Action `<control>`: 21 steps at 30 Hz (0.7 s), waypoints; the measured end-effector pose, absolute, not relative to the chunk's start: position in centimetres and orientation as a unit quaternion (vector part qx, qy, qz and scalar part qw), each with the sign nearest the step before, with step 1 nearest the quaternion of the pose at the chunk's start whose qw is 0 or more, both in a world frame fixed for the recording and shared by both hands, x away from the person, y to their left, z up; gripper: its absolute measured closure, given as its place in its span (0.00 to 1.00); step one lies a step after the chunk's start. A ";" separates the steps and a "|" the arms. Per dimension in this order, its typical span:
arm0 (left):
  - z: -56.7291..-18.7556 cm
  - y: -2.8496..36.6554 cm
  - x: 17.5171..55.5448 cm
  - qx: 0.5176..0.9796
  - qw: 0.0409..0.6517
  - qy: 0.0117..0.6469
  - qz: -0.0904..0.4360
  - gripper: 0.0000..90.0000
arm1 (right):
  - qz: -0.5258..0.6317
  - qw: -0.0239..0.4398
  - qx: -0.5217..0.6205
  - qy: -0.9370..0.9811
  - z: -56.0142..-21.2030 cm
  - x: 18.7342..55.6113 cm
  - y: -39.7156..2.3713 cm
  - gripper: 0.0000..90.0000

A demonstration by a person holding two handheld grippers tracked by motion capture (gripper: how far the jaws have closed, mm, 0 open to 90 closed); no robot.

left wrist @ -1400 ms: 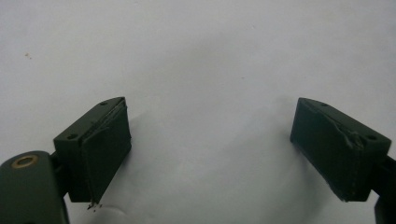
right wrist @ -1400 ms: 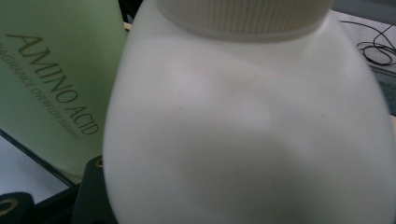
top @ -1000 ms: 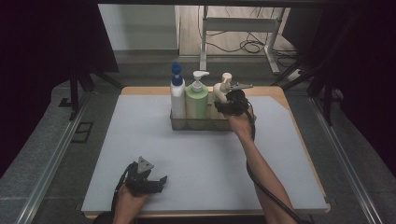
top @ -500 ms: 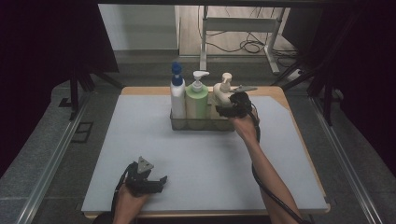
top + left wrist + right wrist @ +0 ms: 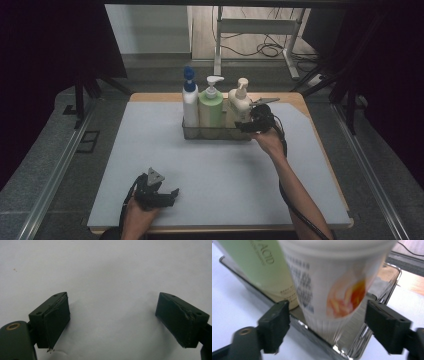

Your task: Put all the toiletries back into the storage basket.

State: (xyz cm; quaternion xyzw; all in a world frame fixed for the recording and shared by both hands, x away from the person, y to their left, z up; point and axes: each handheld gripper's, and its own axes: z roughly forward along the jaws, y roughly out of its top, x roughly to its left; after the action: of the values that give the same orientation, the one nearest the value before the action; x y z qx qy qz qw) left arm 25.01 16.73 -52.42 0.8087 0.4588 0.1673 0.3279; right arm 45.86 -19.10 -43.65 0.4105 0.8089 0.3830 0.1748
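Right tool (image 5: 248,123), black and blocky, has just been narrowing its jaws a little; they stand apart on either side of the cream pump bottle (image 5: 332,287), not pressing it. That smooth plastic bottle stands in the shiny metal mesh basket (image 5: 352,340) beside the pale green bottle (image 5: 259,267). Left tool (image 5: 165,192) gapes over the matte white surface (image 5: 225,175).

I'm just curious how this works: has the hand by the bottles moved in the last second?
Yes. The right gripper has drawn slightly back toward the person and down, away from the cream bottle in the metal tray, which stands unmoved.
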 end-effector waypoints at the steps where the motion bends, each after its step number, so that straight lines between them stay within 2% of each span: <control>1: -52.4 16.7 25.0 0.809 0.328 0.459 0.167 0.13 | 0.383 0.174 0.409 0.810 -43.7 45.7 -19.3 0.28; 12: -52.4 16.7 25.0 0.808 0.329 0.459 0.167 0.13 | 0.389 0.159 0.409 0.810 -43.3 44.3 -21.0 0.50; 21: -52.4 16.7 25.0 0.808 0.329 0.459 0.167 0.13 | 0.383 0.167 0.432 0.799 -43.0 44.1 -22.6 0.76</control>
State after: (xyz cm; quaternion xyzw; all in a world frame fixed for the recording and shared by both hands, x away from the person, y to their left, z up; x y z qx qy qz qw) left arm 25.00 16.71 -52.43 0.8079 0.4594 0.1670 0.3292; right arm 44.12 -22.58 -42.98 0.4318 0.7994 0.3830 0.1668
